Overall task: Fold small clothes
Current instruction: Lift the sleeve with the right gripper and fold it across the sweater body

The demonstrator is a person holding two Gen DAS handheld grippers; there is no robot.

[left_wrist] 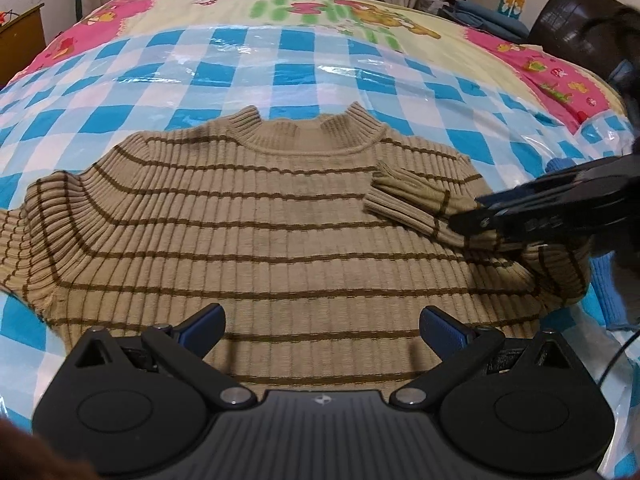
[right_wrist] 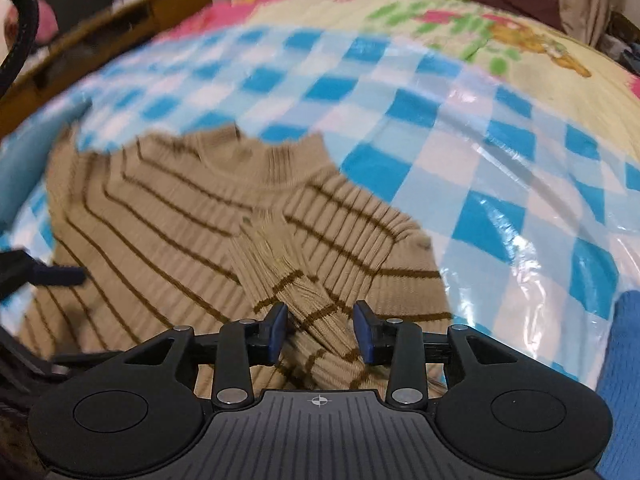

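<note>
A tan ribbed sweater (left_wrist: 280,220) with thin brown stripes lies flat on the bed, collar away from me. Its right sleeve (left_wrist: 404,200) is folded in across the chest. My left gripper (left_wrist: 322,326) hovers open over the lower hem with nothing between its pads. In the right wrist view, which is blurred, the sweater (right_wrist: 160,220) fills the left half. My right gripper (right_wrist: 320,320) stands open astride the folded sleeve (right_wrist: 272,264), which lies loose between the pads. From the left wrist view the right gripper (left_wrist: 466,214) reaches in from the right, over the sleeve.
A blue-and-white checked plastic sheet (left_wrist: 160,80) covers the bed, over a cartoon bedspread (left_wrist: 320,8). A blue garment (right_wrist: 624,360) lies by the sweater's right side. A wooden cabinet (left_wrist: 20,40) stands beyond the left edge, and clutter (left_wrist: 480,8) sits at the back right.
</note>
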